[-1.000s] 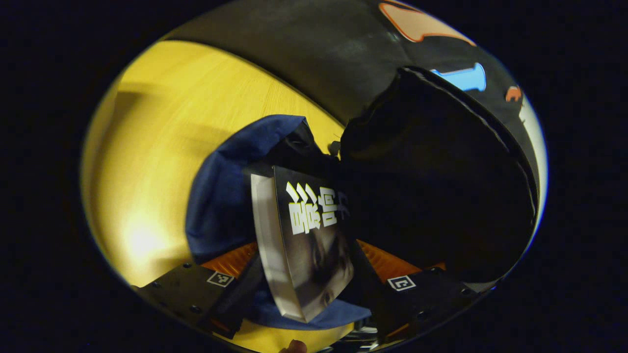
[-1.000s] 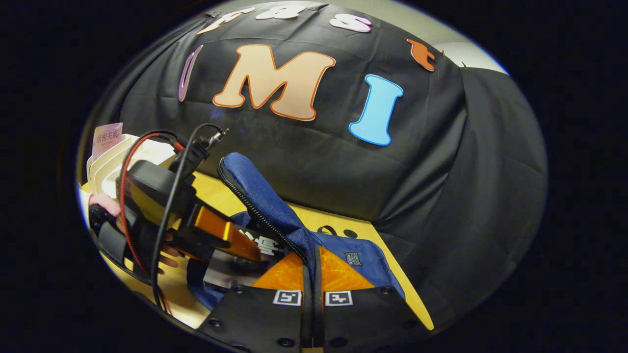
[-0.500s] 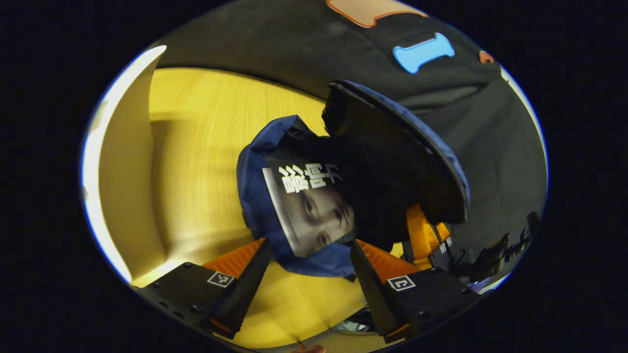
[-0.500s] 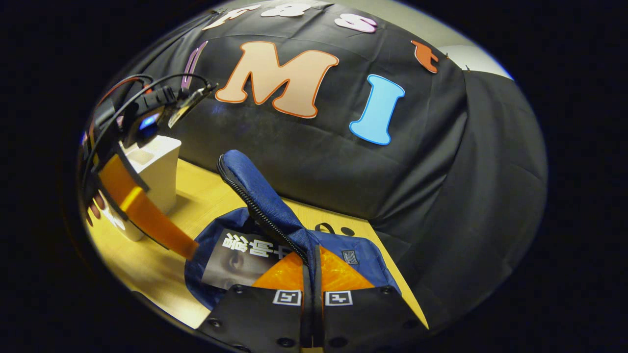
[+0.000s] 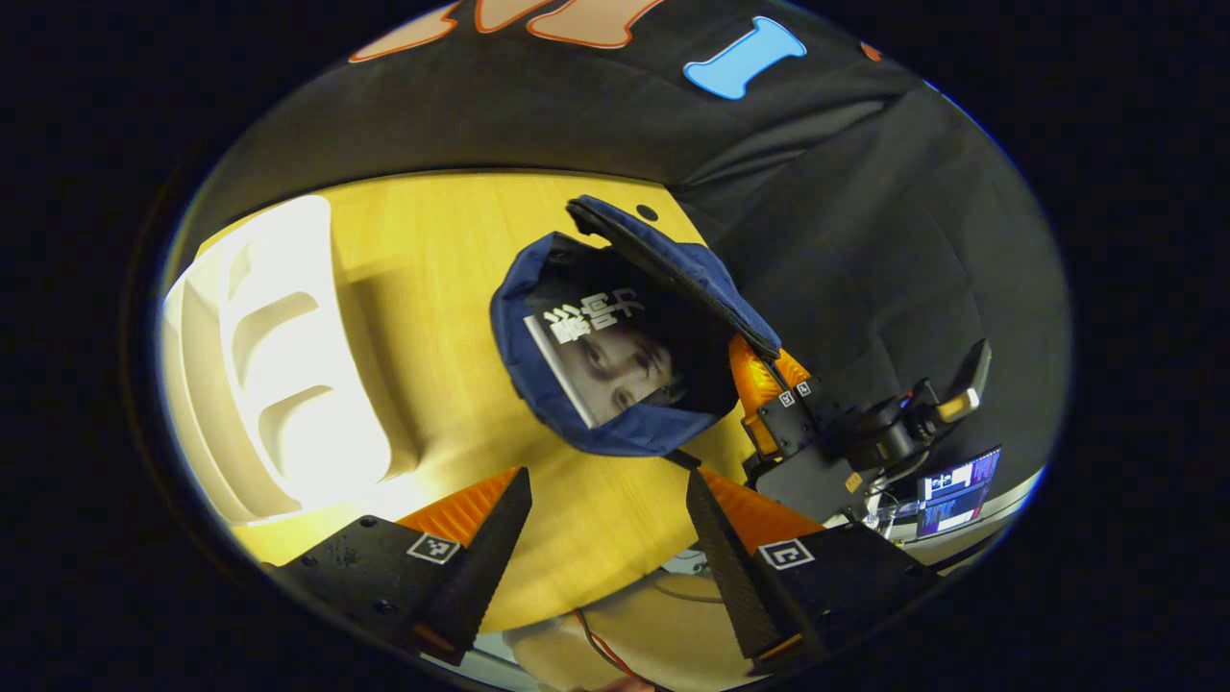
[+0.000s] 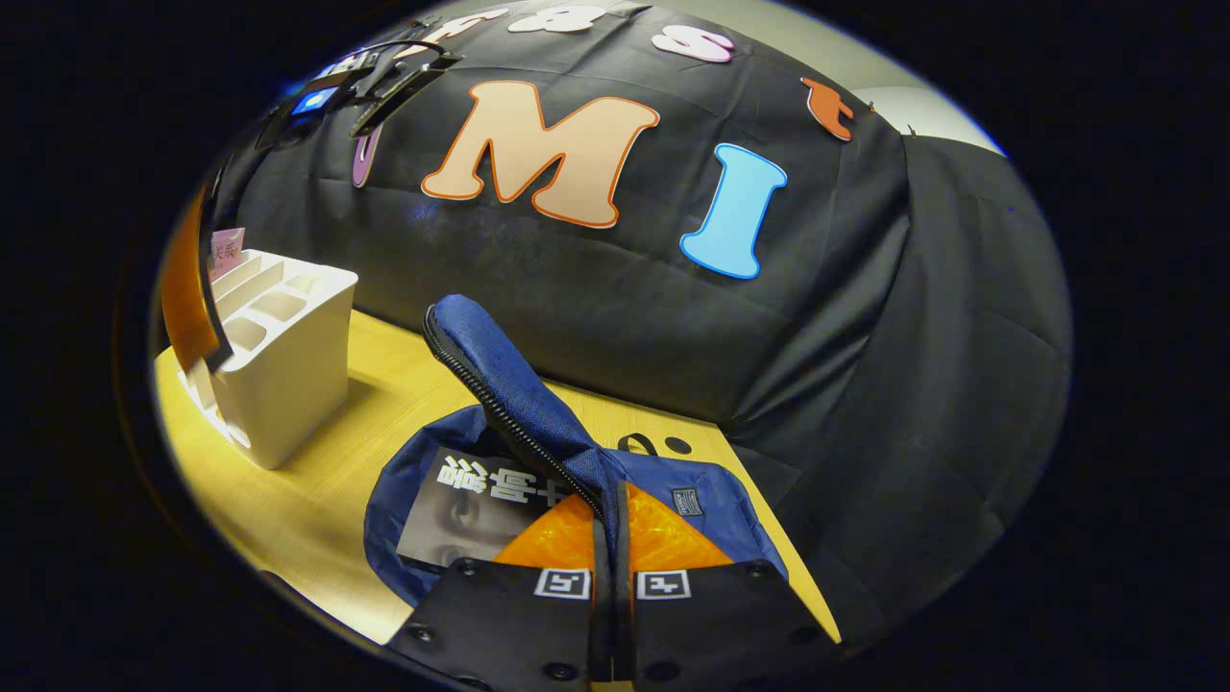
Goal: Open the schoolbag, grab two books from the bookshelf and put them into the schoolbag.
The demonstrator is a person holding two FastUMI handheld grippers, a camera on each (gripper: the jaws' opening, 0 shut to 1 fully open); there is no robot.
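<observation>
My left gripper [image 5: 601,500] hangs with its fingers spread wide and nothing between them, above the yellow table [image 5: 452,259]. My right gripper [image 6: 612,524] has both fingers pinched together on the raised flap [image 6: 509,384] of the blue schoolbag [image 6: 716,505], keeping the bag's mouth open. Inside the opening lies a book [image 5: 605,360] with a face on its cover. The bag sits near the table's back edge, the white bookshelf [image 6: 274,356] well apart toward the left edge.
</observation>
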